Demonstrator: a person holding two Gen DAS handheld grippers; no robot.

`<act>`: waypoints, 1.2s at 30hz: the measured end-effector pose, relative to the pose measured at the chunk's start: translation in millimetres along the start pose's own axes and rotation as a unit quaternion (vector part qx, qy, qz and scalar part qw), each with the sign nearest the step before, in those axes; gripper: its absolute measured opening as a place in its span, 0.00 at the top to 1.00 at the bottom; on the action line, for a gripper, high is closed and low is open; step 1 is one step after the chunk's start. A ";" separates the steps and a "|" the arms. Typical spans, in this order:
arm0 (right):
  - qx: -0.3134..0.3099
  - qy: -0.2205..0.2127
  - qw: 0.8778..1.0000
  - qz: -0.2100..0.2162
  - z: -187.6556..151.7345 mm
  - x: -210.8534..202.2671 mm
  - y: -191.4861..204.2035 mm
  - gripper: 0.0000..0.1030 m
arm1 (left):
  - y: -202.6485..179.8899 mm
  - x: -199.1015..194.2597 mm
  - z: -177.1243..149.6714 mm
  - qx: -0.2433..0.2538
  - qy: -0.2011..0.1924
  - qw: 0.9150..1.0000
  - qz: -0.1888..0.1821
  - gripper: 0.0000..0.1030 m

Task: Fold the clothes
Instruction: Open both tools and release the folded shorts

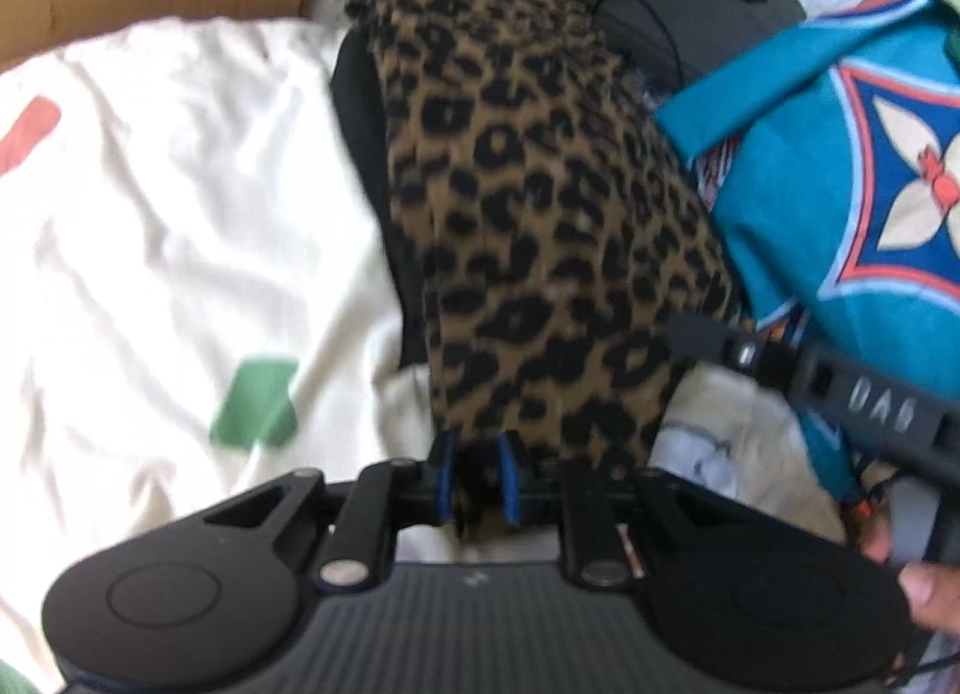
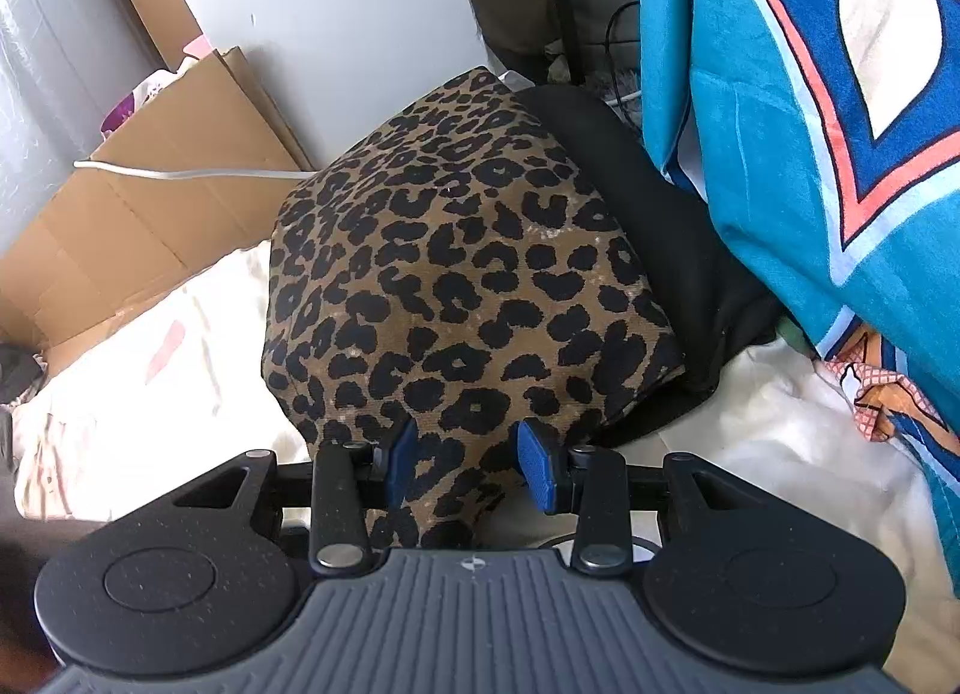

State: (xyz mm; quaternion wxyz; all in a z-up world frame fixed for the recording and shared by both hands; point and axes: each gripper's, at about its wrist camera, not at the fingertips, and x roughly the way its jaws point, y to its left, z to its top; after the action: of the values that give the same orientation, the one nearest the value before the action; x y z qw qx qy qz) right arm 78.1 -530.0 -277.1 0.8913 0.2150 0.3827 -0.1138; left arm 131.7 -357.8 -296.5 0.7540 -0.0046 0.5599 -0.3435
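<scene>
Leopard-print garment (image 2: 456, 286) lies stretched over a black garment (image 2: 666, 250) on the bed's white sheet (image 1: 150, 250), running away from both cameras toward the far edge of the bed, where cardboard (image 2: 150, 202) leans against the wall. Both tongs hold its near hem. The left tongs (image 1: 477, 481) are pinched close together with leopard cloth bunched between the blue pads. The right tongs (image 2: 474, 463) stand wider, yet cloth fills the gap between the pads (image 2: 537, 469) and passes through, so I judge them clamped on a thicker fold.

Risks, as I judge them: the right grip looks looser, and a pull could let that corner slip free and skew any fold. The black garment underneath may drag along, since the two lie touching. A hanging blue patterned cloth (image 2: 810, 153) crowds the right side of the bed and could snag the right tongs. Blur in the left view suggests fast motion, which favours slipping.
</scene>
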 end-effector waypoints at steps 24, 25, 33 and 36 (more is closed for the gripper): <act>0.002 0.009 1.000 0.003 17.5 -26.1 34.5 0.25 | -3.1 -82.0 12.2 -0.020 0.035 0.998 0.055 0.38; 0.000 0.014 1.000 0.006 21.0 -28.2 38.1 0.17 | -3.9 -88.5 16.4 -0.015 0.037 0.997 0.061 0.25; 0.011 0.027 0.999 0.016 44.8 -56.1 64.8 0.01 | 3.3 -131.9 36.8 -0.016 0.038 0.997 0.069 0.04; 0.017 0.029 0.999 0.005 53.0 -67.1 72.3 0.00 | 1.1 -152.1 42.8 -0.015 0.029 0.996 0.082 0.01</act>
State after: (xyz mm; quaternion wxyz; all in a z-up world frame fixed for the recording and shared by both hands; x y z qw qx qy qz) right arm 92.5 -488.6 -174.1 0.8766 0.2353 0.4052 -0.1096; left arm 147.7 -293.6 -153.0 0.7629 0.0397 0.5851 -0.2721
